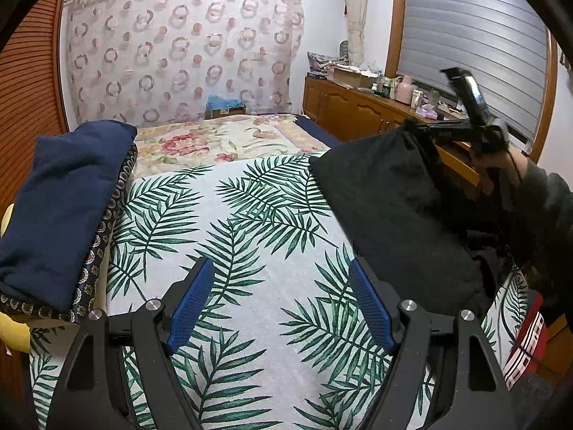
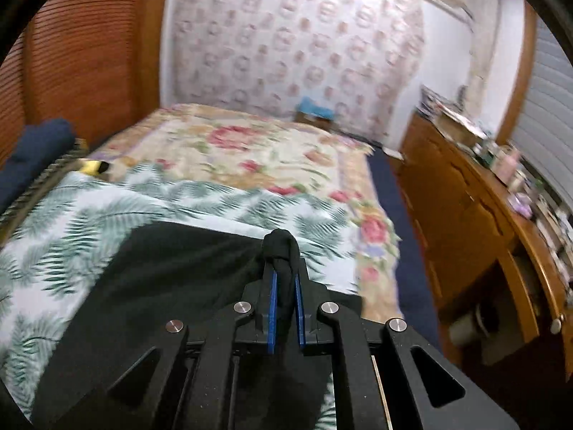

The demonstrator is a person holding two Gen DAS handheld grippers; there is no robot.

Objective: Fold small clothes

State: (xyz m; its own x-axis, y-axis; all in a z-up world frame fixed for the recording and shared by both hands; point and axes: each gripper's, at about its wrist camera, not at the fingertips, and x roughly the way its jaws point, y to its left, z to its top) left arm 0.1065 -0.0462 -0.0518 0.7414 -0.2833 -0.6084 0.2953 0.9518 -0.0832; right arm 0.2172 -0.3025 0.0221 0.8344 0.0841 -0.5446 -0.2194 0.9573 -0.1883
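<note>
At far left, navy folded garment (image 1: pixel 61 193) stacked on a dark patterned cloth (image 1: pixel 104 236) at the bed's edge; apparently finished work, judged from its tidy shape. At centre, palm-leaf sheet (image 1: pixel 243 251) spread as the folding surface, bare between the blue pads (image 1: pixel 189 304) of the left gripper (image 1: pixel 283 308); jaws spread wide, nothing held, hovering low over the sheet. Right of centre, black garment (image 1: pixel 386 208) lifted by one bunched corner, upper edge raised, lower part draping down to the sheet, just beside the left gripper's right finger but not touching it as far as visible. At far right, right gripper (image 2: pixel 284 286) clamped on that bunched corner, fabric pinched between the blue pads (image 2: pixel 273 308) and protruding beyond the tips. Progress judged early for this piece: picked up, not yet laid flat, no fold made. Remaining, by estimate: spreading, folding, adding to the pile at left.
</note>
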